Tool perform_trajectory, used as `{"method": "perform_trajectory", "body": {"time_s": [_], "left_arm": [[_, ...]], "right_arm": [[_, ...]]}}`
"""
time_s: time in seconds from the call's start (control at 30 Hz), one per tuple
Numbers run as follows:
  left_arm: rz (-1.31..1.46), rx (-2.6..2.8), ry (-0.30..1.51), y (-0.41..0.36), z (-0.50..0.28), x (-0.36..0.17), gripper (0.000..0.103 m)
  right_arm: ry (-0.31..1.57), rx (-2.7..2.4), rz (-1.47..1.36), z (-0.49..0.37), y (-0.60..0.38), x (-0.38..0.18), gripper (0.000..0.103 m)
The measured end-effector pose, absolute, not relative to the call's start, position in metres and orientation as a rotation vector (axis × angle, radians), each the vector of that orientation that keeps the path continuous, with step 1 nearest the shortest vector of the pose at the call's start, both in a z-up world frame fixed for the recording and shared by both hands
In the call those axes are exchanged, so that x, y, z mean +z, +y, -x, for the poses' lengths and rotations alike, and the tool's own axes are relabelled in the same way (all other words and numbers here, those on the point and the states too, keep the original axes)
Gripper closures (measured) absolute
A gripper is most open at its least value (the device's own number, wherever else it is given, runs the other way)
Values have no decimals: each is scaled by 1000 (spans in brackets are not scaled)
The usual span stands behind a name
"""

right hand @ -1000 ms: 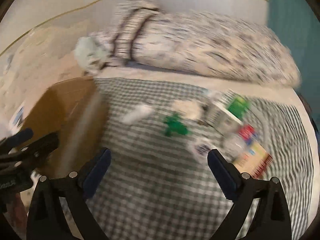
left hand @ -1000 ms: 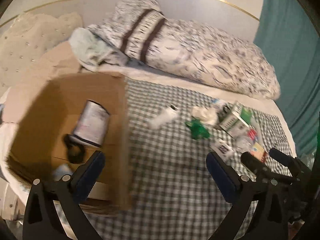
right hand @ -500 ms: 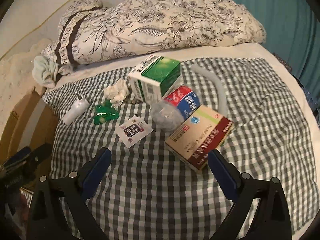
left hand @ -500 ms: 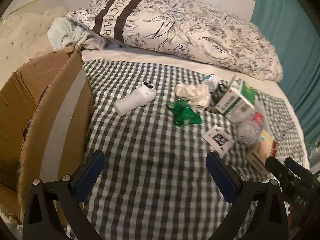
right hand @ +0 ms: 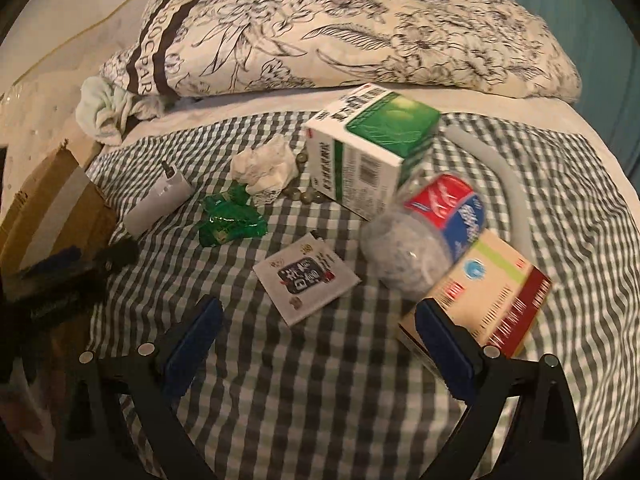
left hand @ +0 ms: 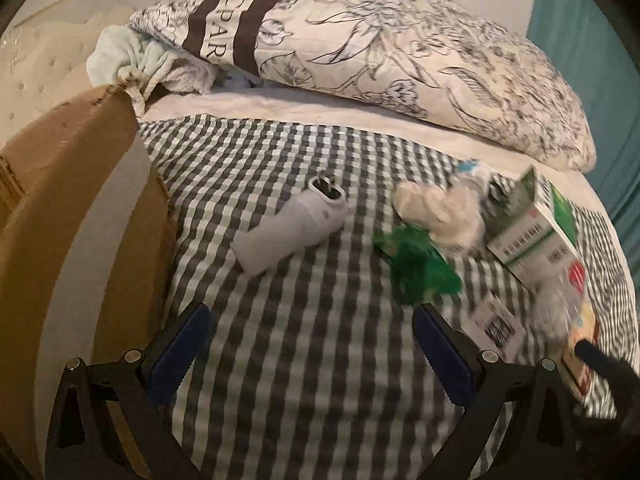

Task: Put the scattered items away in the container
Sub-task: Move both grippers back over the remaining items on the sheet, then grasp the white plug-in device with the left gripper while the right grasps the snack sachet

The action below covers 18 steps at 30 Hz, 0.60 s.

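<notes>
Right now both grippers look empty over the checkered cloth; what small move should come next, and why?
Probably ease the right gripper forward and down onto the flat sachet. Its jaws stand open and empty, and the sachet lies straight ahead between them, apart from the other clutter. The left gripper is open too, beside the cardboard box.

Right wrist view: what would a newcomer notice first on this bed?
The cluster of scattered items on the checkered blanket: a green-and-white medicine box at the centre, with a plastic bottle lying in front of it. Behind them lies a large floral pillow, and a cardboard box stands at the left edge.
</notes>
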<state>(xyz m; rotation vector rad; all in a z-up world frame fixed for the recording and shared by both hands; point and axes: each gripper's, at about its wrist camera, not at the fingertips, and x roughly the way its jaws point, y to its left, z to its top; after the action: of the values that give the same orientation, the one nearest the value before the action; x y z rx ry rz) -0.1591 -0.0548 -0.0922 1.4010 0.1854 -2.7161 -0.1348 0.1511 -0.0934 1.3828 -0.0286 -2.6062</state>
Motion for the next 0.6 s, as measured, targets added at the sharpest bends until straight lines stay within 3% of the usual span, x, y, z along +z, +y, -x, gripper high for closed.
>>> {"method": "perform_trajectory", "body": {"time_s": [0.6], "left_arm": [[-1433,-2679,237,-75,217,-137,0]], "right_arm": [[146,-2575,-1509,177,121,-147,6]]}}
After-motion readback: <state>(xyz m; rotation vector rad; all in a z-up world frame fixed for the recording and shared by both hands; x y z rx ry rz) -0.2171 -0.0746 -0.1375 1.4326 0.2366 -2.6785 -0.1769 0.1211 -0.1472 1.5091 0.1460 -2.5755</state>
